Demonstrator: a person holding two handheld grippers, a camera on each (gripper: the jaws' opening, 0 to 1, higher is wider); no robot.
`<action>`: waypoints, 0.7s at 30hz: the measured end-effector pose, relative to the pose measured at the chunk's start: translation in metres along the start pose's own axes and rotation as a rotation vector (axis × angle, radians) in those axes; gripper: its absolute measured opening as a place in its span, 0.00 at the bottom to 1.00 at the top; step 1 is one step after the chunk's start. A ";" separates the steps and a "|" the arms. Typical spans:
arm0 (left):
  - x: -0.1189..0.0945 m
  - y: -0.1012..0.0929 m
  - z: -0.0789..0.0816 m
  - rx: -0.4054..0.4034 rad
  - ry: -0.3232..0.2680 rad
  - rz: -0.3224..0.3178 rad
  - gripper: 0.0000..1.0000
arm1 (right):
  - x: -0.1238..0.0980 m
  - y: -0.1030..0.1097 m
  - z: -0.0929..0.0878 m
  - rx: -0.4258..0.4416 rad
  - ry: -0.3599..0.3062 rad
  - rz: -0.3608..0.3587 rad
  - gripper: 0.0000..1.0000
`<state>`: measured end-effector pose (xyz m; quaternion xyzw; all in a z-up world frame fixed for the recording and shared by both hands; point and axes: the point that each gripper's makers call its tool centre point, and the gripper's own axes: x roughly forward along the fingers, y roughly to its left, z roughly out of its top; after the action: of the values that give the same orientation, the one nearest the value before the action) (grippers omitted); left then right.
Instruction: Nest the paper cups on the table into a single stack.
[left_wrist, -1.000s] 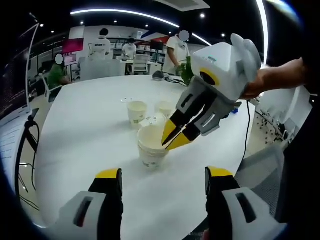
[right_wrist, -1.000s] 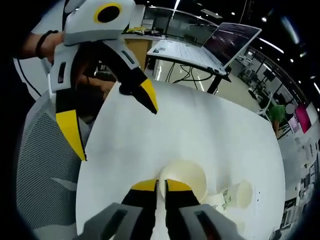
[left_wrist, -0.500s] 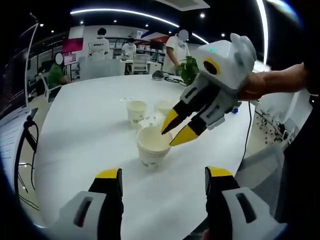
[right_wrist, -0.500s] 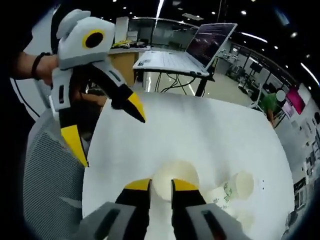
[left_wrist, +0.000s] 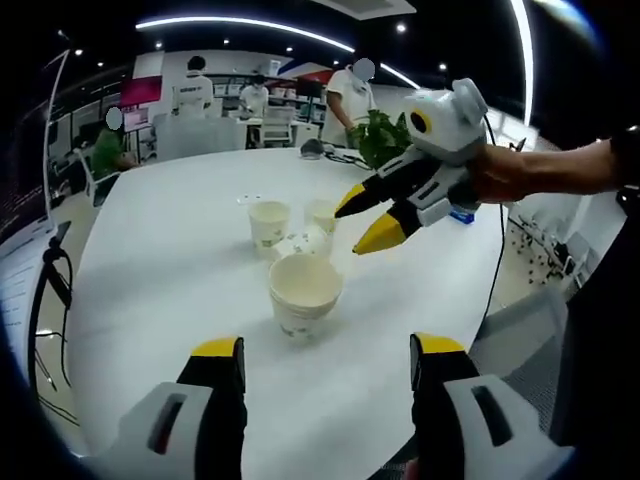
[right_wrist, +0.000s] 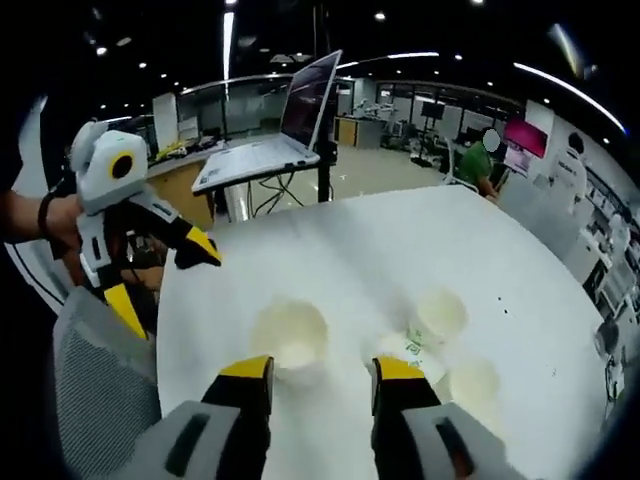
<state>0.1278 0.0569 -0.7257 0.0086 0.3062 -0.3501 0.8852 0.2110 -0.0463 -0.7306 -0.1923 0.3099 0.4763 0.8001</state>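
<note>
A nested stack of white paper cups (left_wrist: 303, 296) stands on the white round table (left_wrist: 150, 260), just ahead of my open left gripper (left_wrist: 328, 350). Behind the stack, two single cups stand upright (left_wrist: 268, 223) (left_wrist: 325, 213), and a third (left_wrist: 306, 242) lies tipped between them. My right gripper (left_wrist: 362, 222) hovers open above and right of the stack, holding nothing. In the right gripper view the stack (right_wrist: 290, 336) sits beyond the open right gripper (right_wrist: 322, 370). The loose cups (right_wrist: 440, 316) (right_wrist: 472, 381) are to its right. The left gripper (right_wrist: 165, 280) hangs open at the left.
A laptop (right_wrist: 268, 150) on a stand and a grey mesh chair (right_wrist: 95, 400) sit off the table's near side. A green plant (left_wrist: 385, 135) and a blue item (left_wrist: 460, 215) lie at the far rim. Several people are at desks behind.
My right gripper, nearly shut at the stack's rim a second ago, has opened and lifted away toward the loose cups. The stack stays on the table. The left gripper has barely moved.
</note>
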 end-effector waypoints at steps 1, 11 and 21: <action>0.000 -0.001 0.000 0.002 0.001 0.000 0.65 | -0.002 -0.004 -0.001 0.013 -0.003 -0.013 0.38; 0.000 -0.001 0.000 0.004 0.006 -0.004 0.65 | -0.013 -0.034 -0.023 0.184 -0.033 -0.095 0.39; -0.002 0.003 0.002 0.001 -0.001 0.006 0.65 | -0.002 -0.048 -0.042 0.319 -0.055 -0.106 0.37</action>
<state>0.1295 0.0603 -0.7237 0.0098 0.3057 -0.3474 0.8864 0.2393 -0.0956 -0.7591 -0.0658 0.3489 0.3833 0.8527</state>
